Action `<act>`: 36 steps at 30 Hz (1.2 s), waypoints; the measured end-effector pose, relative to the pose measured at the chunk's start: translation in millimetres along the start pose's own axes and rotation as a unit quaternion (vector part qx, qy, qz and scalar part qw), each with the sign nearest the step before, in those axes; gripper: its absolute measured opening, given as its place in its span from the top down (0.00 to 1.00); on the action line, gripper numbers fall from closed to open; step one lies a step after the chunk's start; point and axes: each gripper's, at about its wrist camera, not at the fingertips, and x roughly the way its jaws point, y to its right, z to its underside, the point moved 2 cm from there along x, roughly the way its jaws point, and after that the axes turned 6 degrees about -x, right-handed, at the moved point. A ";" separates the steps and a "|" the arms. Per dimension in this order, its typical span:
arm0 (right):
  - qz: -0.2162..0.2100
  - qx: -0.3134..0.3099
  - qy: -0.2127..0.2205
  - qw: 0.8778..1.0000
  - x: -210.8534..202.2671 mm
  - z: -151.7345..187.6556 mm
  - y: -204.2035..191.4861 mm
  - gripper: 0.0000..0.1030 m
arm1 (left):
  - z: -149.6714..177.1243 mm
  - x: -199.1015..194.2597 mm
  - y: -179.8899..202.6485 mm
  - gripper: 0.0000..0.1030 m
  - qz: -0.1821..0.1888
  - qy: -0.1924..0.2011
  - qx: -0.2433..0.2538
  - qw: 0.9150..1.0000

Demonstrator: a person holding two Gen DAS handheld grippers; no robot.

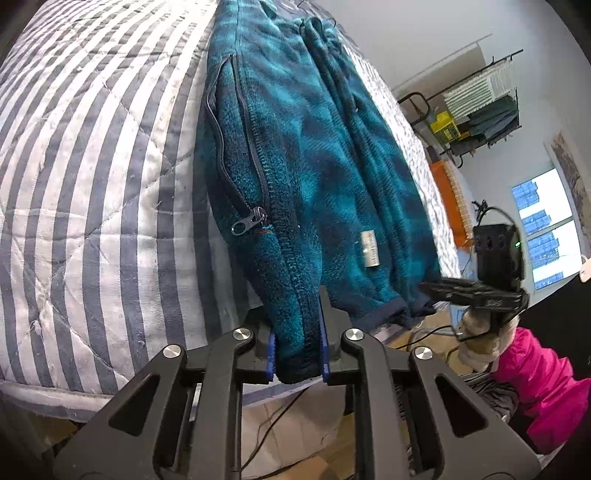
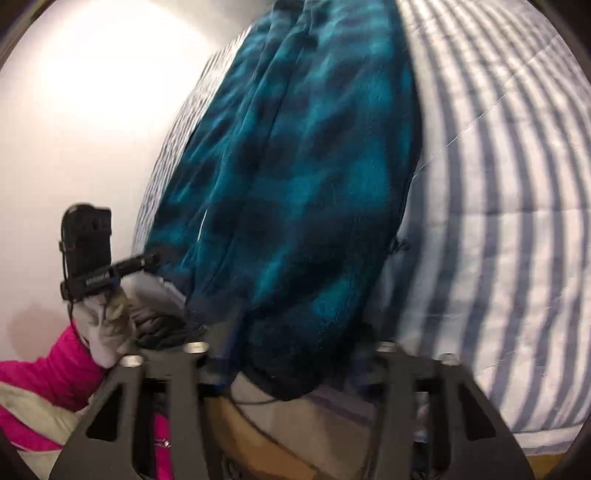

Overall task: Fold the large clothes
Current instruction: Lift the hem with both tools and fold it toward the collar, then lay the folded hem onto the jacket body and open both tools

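The fleece [image 1: 295, 155] lies folded on the striped bed [image 1: 92, 184]. The left hand-held gripper [image 1: 297, 354] clamps its hem. The right hand-held gripper [image 2: 291, 369] straddles the hem beside it; grip unclear.

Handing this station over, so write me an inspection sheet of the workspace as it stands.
Surface: striped quilt covers the bed.
Job's things: teal fleece jacket lies folded lengthwise on the quilt, its hem over the bed's edge.
Clutter: pink garment beside the bed.
Grippers: left hand-held gripper is shut on the jacket's hem corner; right hand-held gripper straddles the opposite hem corner, blurred, grip unclear.
Cables: black cable on the floor below the bed's edge.
Surroundings: white wall, window, clothes rack.
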 end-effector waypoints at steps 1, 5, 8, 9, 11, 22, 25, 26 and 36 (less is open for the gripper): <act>-0.009 0.009 0.003 1.000 -0.8 -2.1 2.3 0.71 | -0.5 -2.5 0.3 0.87 0.003 0.002 -0.002 1.000; -0.075 0.050 0.041 0.995 -20.8 -11.8 3.3 0.85 | -5.7 -16.4 10.2 0.88 0.020 0.013 -0.004 1.000; -0.091 0.041 0.074 0.992 -39.9 -21.2 -10.7 0.86 | -10.6 -27.6 21.8 0.88 0.030 0.025 0.000 0.999; -0.095 0.040 0.085 0.991 -46.3 -24.8 -15.2 0.86 | -14.6 -33.5 26.5 0.88 0.034 0.031 0.001 0.999; -0.095 0.036 0.104 0.989 -58.3 -31.0 -20.7 0.86 | -22.0 -42.9 32.5 0.88 0.039 0.041 0.003 0.998; -0.053 0.029 0.178 0.982 -96.6 -95.8 -34.3 0.86 | -93.5 -64.5 67.6 0.88 0.018 0.093 0.018 0.995; -0.030 0.042 0.187 0.981 -98.4 -122.4 -25.0 0.87 | -124.8 -59.8 71.5 0.88 0.012 0.102 0.015 0.995; -0.022 0.045 0.189 0.981 -98.5 -130.6 -21.7 0.87 | -136.4 -56.1 71.3 0.88 0.010 0.104 0.011 0.995; 0.065 0.055 0.145 0.986 -57.8 -224.3 11.7 0.87 | -225.4 2.3 33.9 0.88 -0.024 0.087 -0.056 0.994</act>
